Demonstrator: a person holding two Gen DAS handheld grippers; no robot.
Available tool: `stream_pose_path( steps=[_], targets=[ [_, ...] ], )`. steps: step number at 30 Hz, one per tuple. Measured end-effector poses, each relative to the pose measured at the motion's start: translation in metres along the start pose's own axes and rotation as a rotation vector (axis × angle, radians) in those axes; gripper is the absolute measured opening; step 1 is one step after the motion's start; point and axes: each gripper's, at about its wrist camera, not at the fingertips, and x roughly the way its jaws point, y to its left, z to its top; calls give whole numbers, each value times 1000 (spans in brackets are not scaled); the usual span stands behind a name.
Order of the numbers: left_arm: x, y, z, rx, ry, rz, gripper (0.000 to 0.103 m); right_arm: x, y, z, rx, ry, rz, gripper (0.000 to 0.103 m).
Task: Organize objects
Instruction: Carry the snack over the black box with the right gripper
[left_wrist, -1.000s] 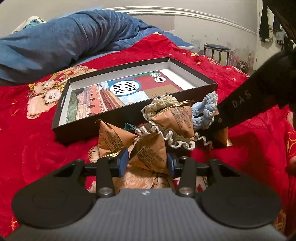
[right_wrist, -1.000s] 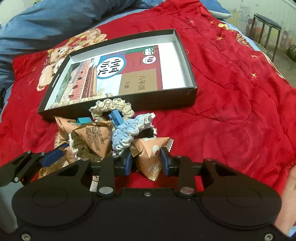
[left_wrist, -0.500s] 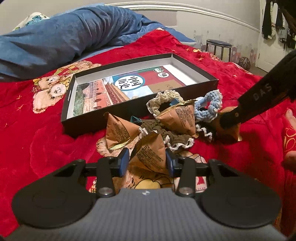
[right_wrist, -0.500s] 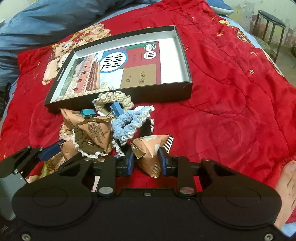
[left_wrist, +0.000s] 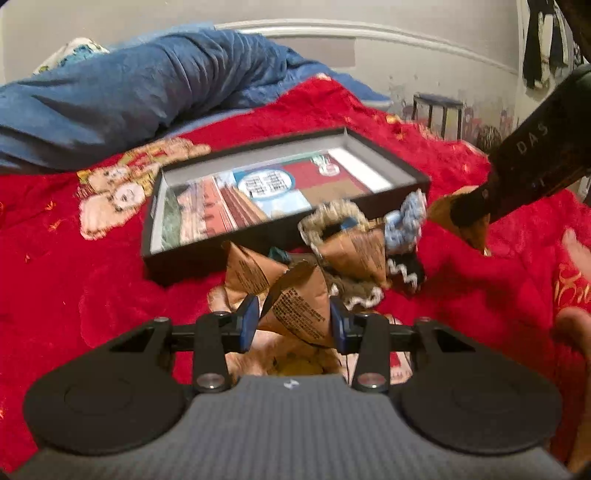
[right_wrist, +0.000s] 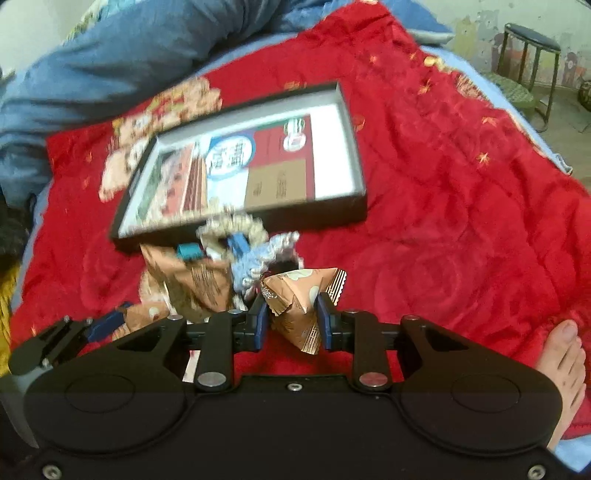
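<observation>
My left gripper (left_wrist: 293, 323) is shut on a brown pyramid snack packet (left_wrist: 299, 306), held above the red bedspread. My right gripper (right_wrist: 291, 323) is shut on another brown snack packet (right_wrist: 299, 299); it also shows at the right of the left wrist view (left_wrist: 461, 218). A pile remains in front of a shallow black box (left_wrist: 391, 201): two more brown packets (left_wrist: 358, 253), a cream scrunchie (left_wrist: 332, 216), a light-blue scrunchie (left_wrist: 406, 221), a dark scrunchie with white trim (left_wrist: 354, 291) and blue clips (right_wrist: 236, 243). A printed booklet (right_wrist: 258, 162) lies in the box (right_wrist: 314, 218).
The bed has a red quilted bedspread (right_wrist: 461, 206) and a rumpled blue blanket (left_wrist: 129, 99) behind the box. A dark stool (right_wrist: 528, 62) stands off the bed at the right. A bare foot (right_wrist: 565, 354) rests at the bedspread's right edge.
Both grippers have lifted and pulled back from the pile with their packets. The right gripper has risen clear of the scrunchies. The views are blurred by motion.
</observation>
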Motion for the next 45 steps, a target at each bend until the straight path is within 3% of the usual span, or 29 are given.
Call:
stream_pose_path(
  steps=[12,17,20,25,29,38,45],
  targets=[
    [-24,50,39,-144,-122,48,43,-35,20,37,16,-143,95,26],
    [-26,73,67,-152,-193,102,42,-29,48,61,-4,-172,110,26],
    [-19,89,90,-180,-199,93,42,-13,67,78,-47,-165,106,26],
    [29,99,116,-126,-114,63,42,33,95,110,-150,-136,47,26],
    [75,96,103,-86,-19,83,42,80,106,122,-231,-108,-15,26],
    [98,96,66,-98,-19,7,41,161,98,96,-250,82,109,26],
    [106,83,67,-78,18,-25,43,165,92,92,-221,75,130,26]
  ],
)
